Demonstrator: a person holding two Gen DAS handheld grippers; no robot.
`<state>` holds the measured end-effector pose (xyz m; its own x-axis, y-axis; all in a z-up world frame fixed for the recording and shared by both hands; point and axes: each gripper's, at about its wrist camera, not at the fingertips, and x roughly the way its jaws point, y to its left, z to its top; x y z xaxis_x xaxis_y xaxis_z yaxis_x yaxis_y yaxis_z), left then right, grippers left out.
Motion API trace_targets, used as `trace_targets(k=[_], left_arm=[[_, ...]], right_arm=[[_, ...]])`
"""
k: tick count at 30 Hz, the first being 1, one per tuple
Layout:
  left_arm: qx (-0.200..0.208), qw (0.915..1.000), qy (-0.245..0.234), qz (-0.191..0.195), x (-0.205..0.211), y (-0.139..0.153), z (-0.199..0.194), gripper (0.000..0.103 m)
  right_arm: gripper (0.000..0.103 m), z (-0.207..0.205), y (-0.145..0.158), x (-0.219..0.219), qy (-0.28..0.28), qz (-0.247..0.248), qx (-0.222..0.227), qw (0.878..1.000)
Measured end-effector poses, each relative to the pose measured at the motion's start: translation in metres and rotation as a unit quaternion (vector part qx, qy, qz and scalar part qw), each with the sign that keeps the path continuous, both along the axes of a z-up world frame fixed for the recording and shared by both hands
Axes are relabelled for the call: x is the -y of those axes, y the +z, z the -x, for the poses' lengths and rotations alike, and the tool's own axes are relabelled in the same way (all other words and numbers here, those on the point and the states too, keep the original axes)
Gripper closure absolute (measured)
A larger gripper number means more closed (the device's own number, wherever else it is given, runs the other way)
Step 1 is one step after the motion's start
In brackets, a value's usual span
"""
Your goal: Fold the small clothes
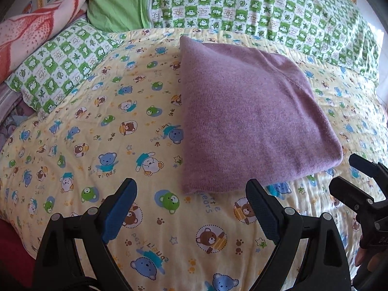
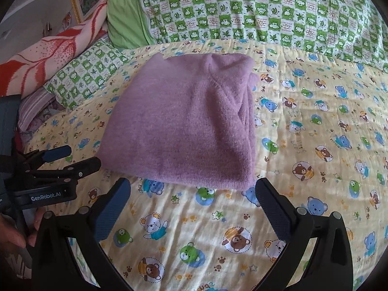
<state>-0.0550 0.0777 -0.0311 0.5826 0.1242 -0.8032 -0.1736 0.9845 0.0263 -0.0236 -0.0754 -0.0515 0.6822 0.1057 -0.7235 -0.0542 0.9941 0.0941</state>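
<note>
— Purple knit garment (image 1: 249,121) first: in the left wrist view it lies as a folded block on the bear-print quilt (image 1: 97,160), ahead of us and a little to our right. Our left gripper (image 1: 191,208) hangs just short of its near edge, jaws spread wide, nothing between the blue pads. The right gripper (image 1: 361,186) shows at the far right edge, and from here we cannot tell how far open it is.

— So we judge the folding nearly done?

— We think so; it looks like a compact rectangle. If one more fold is wanted, we take the near left corner with a shallow bite, catching every layer, not only the top one.

— And the right wrist view?

— There the garment (image 2: 184,126) sits dead ahead, centred on the quilt (image 2: 303,169), with stacked layer edges showing along its right side and a seam running down from the top. Our right gripper (image 2: 192,206) stands close to the near edge, jaws wide apart and holding nothing. The left gripper (image 2: 60,160) comes in from the left, a hand (image 2: 17,232) behind it, also empty.

— What do we watch for?

— Soft knit slumps, so we lift both corners together and level, or the loose right-hand layers may slide out. The green checked pillows (image 2: 242,12) lie well beyond, out of our way.
</note>
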Motion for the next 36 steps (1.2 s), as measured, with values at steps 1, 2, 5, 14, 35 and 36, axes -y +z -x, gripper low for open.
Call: trace_targets(k=[1, 2, 5, 14, 35, 36], left_arm=[[0.0, 1.0, 0.0, 0.0, -0.001, 0.0, 0.0, 0.011], [0.002, 1.0, 0.001, -0.002, -0.001, 0.0, -0.001, 0.011], [0.002, 1.0, -0.001, -0.002, 0.0, 0.001, -0.001, 0.011], [0.007, 1.0, 0.0, 0.0, 0.0, 0.004, -0.003, 0.011], [0.014, 0.9999, 0.001, -0.008, 0.006, 0.006, -0.001, 0.011], [0.014, 0.9999, 0.001, -0.008, 0.006, 0.006, -0.001, 0.011]], right_arm=[[0.001, -0.001, 0.0, 0.0, 0.001, 0.0, -0.001, 1.0], [0.001, -0.001, -0.001, -0.001, 0.001, 0.0, -0.001, 1.0], [0.001, -0.003, -0.001, -0.002, -0.001, 0.003, -0.001, 1.0], [0.001, -0.008, -0.001, -0.005, 0.001, 0.004, 0.001, 1.0], [0.001, -0.015, 0.004, -0.005, 0.001, 0.003, 0.005, 1.0], [0.001, -0.015, 0.004, -0.005, 0.001, 0.003, 0.005, 1.0]])
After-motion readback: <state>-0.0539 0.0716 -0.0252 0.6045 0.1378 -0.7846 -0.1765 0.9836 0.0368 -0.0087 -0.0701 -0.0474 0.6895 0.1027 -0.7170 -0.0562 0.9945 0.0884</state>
